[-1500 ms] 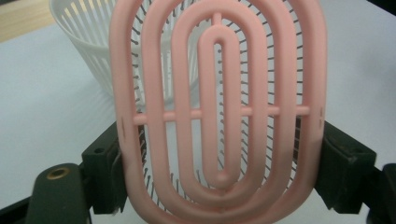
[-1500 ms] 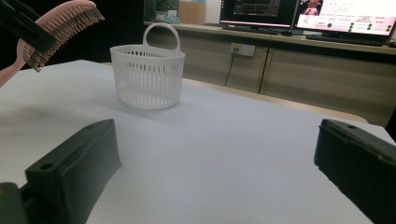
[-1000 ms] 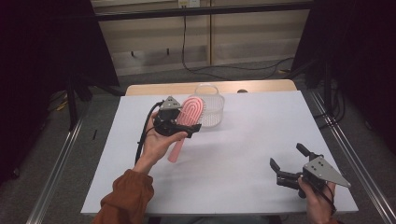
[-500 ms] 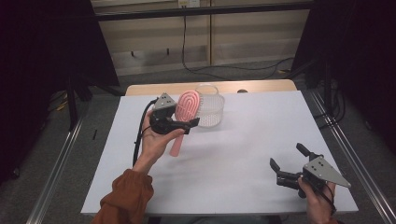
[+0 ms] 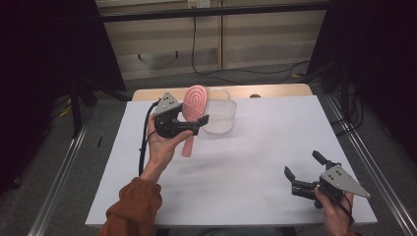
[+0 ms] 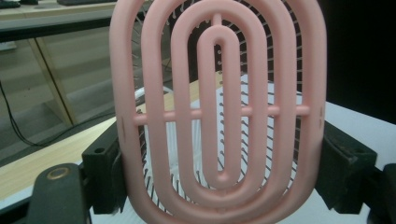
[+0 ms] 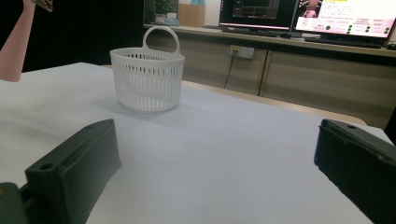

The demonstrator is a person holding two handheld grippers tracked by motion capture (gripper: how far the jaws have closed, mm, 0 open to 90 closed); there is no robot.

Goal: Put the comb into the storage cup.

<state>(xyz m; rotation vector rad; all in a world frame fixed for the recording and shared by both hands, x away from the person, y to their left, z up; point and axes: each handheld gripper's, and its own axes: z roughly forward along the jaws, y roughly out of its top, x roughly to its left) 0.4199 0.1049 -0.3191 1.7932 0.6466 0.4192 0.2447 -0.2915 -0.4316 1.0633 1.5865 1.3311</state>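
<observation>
Pink plastic hairbrush sits clamped in the left gripper, fingers pressing the two long edges of the oval head, handle hanging down toward the bench past the person's palm. Brush is raised off the bench, just left of the white slotted basket at the far side, head tilted toward its rim; looks like a drop into the basket is the step in hand, which is likely why it is gripped by the head, leaving the handle free to go in first or fall clear. Right gripper rests low at the near right corner, well apart from brush and basket, fingers spread wide with nothing between them, probably just parked out of the way. Left gripper view gives the detail the high view lacks: concentric pink ribs, thin bristles behind them, both pads tight on the head's edges, basket partly visible through the gaps. Right gripper view shows the basket side-on, upright, loop handle up, apparently empty, plus monitors on a counter behind; high view alone gives the overall layout and the gap between the two hands.
</observation>
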